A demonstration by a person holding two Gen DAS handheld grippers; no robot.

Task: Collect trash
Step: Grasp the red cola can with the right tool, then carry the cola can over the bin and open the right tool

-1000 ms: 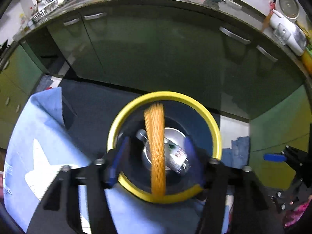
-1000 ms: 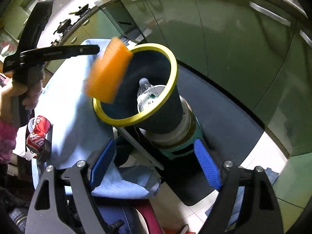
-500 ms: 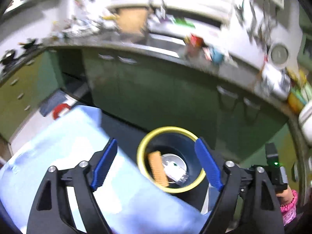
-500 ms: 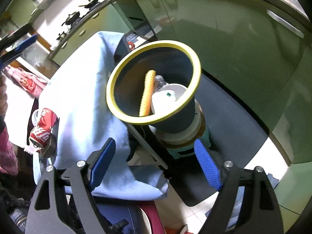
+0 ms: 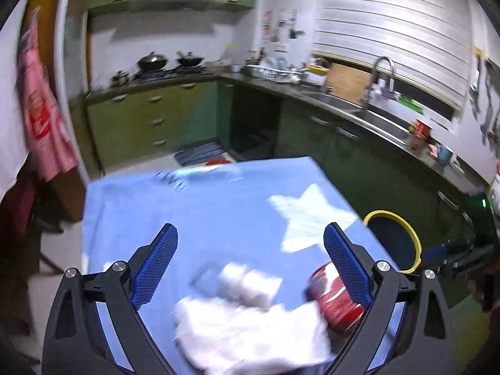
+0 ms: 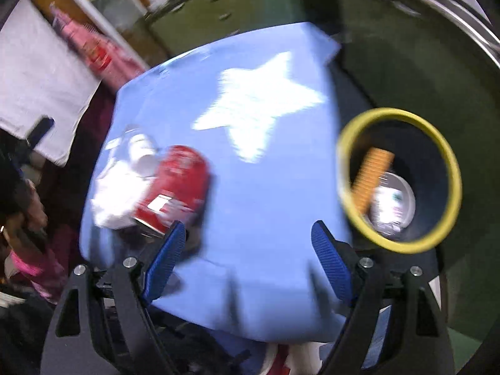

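Motion blur smears the white crumpled trash (image 5: 250,337) on the desk (image 5: 218,212), so its material cannot be told, and the bottom edge cuts it off. The red can (image 5: 334,300) is partly hidden behind a finger of the left hand-held gripper (image 5: 250,268); its label is unreadable. In the bin (image 6: 403,178), the items blur together.

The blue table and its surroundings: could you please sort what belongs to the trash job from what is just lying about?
Job: red can, white tissue, yellow-rimmed bin, orange sponge inside it.
Lying about: woks, teal mug, cutting board.
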